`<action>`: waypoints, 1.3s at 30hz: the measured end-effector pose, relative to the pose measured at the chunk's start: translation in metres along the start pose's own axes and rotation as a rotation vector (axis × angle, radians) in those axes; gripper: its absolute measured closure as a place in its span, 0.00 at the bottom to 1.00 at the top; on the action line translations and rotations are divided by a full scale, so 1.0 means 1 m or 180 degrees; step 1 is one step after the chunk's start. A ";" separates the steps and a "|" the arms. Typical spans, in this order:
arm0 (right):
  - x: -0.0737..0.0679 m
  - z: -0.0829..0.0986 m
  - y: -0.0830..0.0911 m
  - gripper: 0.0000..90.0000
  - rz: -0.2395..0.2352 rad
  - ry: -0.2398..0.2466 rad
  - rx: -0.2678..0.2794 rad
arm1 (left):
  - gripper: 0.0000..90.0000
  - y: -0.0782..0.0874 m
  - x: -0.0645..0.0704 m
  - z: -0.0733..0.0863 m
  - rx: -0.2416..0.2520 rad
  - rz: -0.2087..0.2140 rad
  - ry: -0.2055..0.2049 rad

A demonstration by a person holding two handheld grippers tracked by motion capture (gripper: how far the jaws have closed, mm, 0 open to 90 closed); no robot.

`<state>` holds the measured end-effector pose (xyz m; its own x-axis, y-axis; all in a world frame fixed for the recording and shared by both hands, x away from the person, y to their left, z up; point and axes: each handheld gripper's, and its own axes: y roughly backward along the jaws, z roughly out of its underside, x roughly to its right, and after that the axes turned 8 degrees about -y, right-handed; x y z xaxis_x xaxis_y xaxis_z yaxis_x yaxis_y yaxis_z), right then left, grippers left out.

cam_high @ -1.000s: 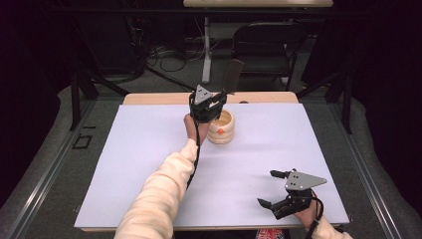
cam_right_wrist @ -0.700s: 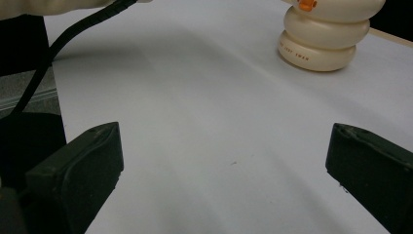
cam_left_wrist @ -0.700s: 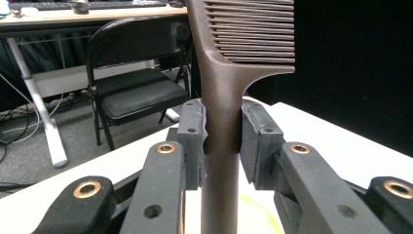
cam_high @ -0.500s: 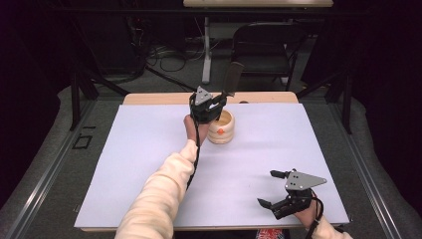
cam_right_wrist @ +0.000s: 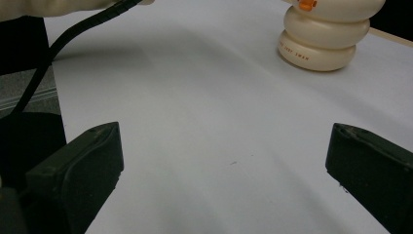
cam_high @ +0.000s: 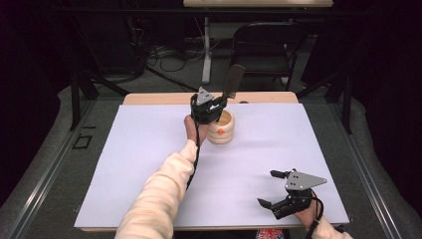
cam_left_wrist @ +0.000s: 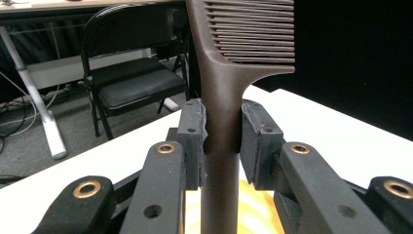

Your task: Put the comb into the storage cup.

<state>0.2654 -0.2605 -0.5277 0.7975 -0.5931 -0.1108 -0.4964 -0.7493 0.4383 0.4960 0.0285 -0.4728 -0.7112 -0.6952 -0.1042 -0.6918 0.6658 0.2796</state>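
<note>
Left gripper (cam_high: 215, 105), far centre of table (cam_high: 149, 149): clamped on brown comb (cam_left_wrist: 221, 97) by its handle, teeth up, tilted toward 1 o'clock. Directly over cream ribbed cup (cam_high: 221, 128), handle's lower end above its yellow inside. Right gripper (cam_high: 273, 191), at 5 o'clock from cup, well apart: jaws spread wide, holding nothing, just above the white surface.

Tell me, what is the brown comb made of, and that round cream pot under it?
The comb looks like hard plastic: matte brown, smooth, with thin even moulded teeth. The pot seems to be glazed ceramic or glossy plastic; its stacked cream rings shine softly, so I cannot say which. The left gripper has its jaws shut on the comb's handle.
</note>
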 end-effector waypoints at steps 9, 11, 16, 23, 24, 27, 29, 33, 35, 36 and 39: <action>0.000 0.000 0.000 0.00 0.0001 -0.0002 0.0006 | 0.81 0.000 0.000 0.005 -0.0003 0.0002 0.0024; 0.000 0.000 0.000 0.00 0.0003 -0.0003 0.0004 | 0.81 0.001 -0.001 0.006 -0.0020 0.0000 0.0027; 0.000 0.000 0.000 0.00 0.0004 -0.0002 0.0001 | 0.81 0.000 -0.001 0.009 -0.0025 0.0008 0.0033; 0.000 0.000 0.000 0.00 0.0007 -0.0003 -0.0004 | 0.81 -0.001 0.000 0.012 -0.0057 0.0003 0.0021; 0.000 0.000 0.000 0.00 0.0010 -0.0003 -0.0005 | 0.81 -0.001 0.000 0.012 -0.0062 0.0009 0.0021; 0.000 0.000 0.000 0.00 0.0010 -0.0007 -0.0005 | 0.81 -0.001 0.000 0.013 -0.0081 0.0000 0.0005; 0.000 0.000 0.000 0.00 0.0008 -0.0006 -0.0006 | 0.81 -0.002 0.000 0.014 -0.0099 0.0016 0.0008; 0.000 0.000 0.000 0.00 0.0008 0.0002 -0.0004 | 0.81 -0.002 0.000 0.014 -0.0102 0.0035 0.0008; 0.000 0.000 0.000 0.00 0.0009 0.0002 -0.0003 | 0.81 -0.002 0.000 0.014 -0.0105 0.0035 0.0003; 0.000 0.000 0.000 0.00 0.0009 0.0001 -0.0003 | 0.81 -0.003 0.000 0.014 -0.0104 0.0015 0.0002; 0.000 0.000 0.000 0.00 0.0010 -0.0006 -0.0004 | 0.81 -0.002 0.000 0.014 -0.0129 0.0038 -0.0007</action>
<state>0.2653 -0.2609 -0.5276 0.7952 -0.5961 -0.1112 -0.4985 -0.7471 0.4397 0.4955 0.0307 -0.4873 -0.7197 -0.6867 -0.1026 -0.6776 0.6625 0.3193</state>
